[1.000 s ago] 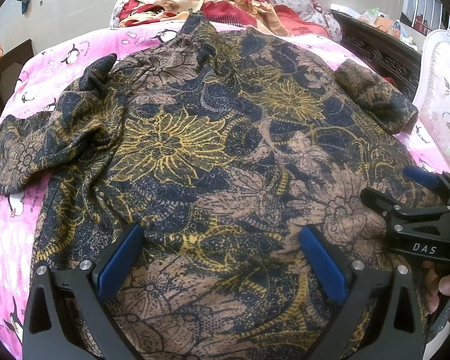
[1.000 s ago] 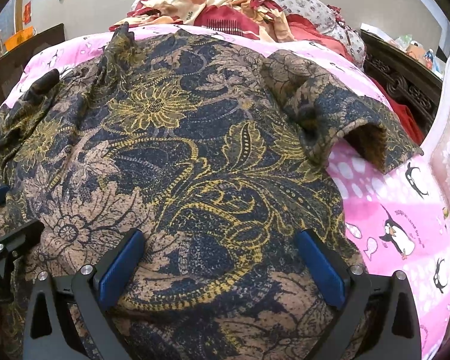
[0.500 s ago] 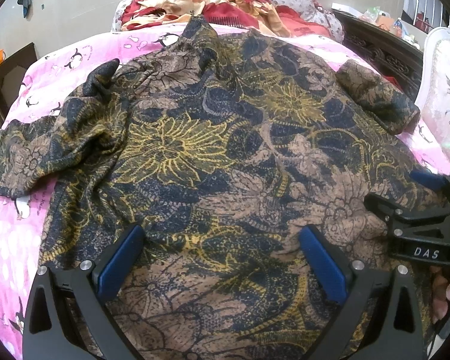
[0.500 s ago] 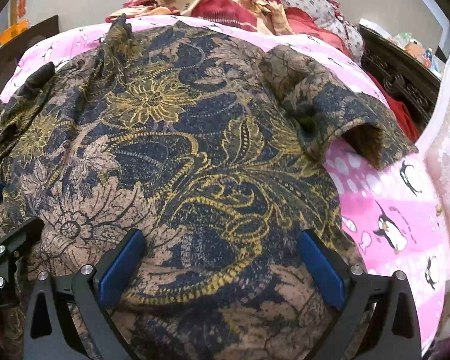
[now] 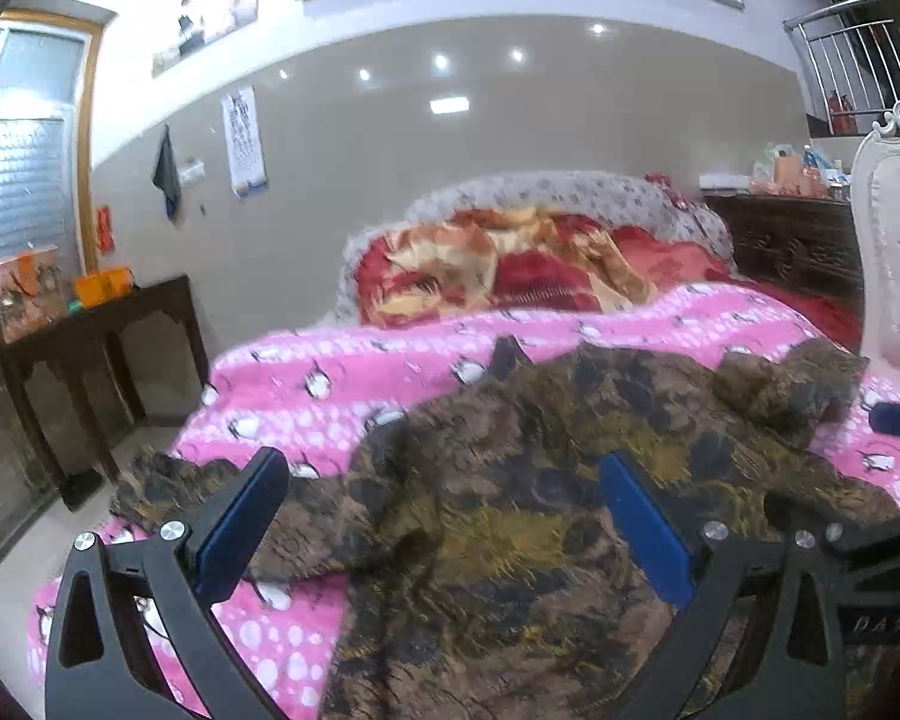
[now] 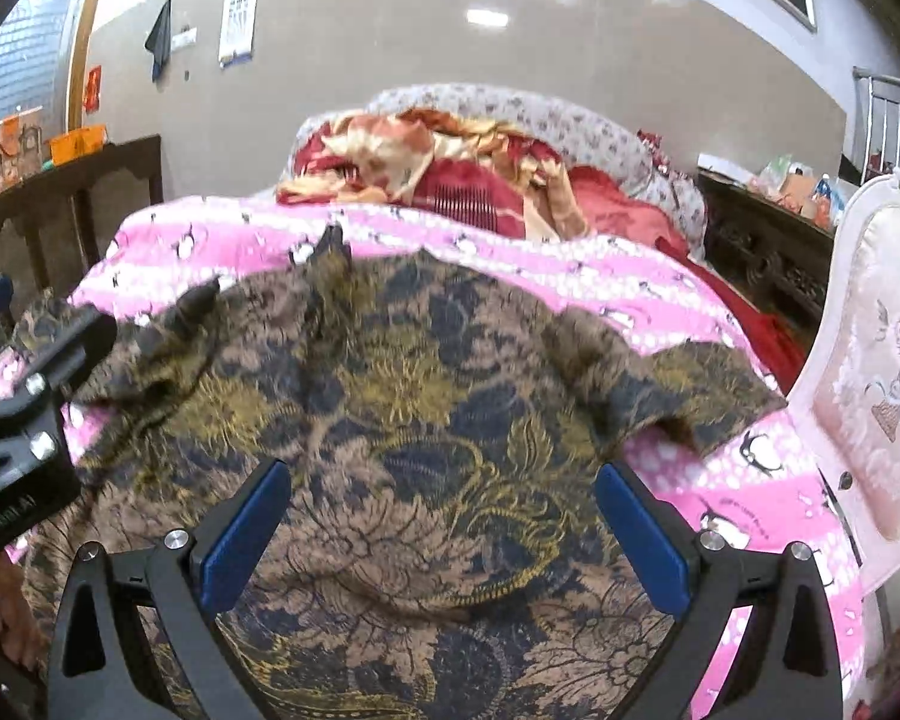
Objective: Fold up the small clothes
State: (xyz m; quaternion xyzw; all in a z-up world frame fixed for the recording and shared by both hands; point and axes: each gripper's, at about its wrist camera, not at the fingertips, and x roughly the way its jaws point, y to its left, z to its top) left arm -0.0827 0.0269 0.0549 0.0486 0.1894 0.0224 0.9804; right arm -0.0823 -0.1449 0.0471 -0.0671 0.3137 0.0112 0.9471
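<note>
Nearest to us, our left gripper [image 5: 444,525] has its blue-padded fingers [image 5: 243,522] spread wide with nothing between them; it sits low over the near hem of the patterned blouse [image 5: 570,480], which lies beneath the jaws, and we cannot tell whether the pads touch the cloth. Our right gripper [image 6: 441,531] is just as wide open and empty, poised over the right half of the same hem, so the two tools stand side by side, each showing at the edge of the other's view. We judge that this pairing is deliberate: one gripper for each lower corner, so the hem can be lifted evenly and carried up toward the collar. The blouse is spread front-up on the pink penguin bedsheet [image 6: 750,504], body fairly flat, because a smooth layer folds cleanly. Its right short sleeve [image 6: 678,396] sticks out to the side and curls up at the cuff, while the left sleeve [image 5: 174,480] trails off toward the bed's edge; both probably need tucking in first. Further away a heap of red and cream bedding [image 6: 450,168] lies near the head of the bed, well apart from our working area. A dark side table [image 5: 96,324] stands by the wall on the left.
</note>
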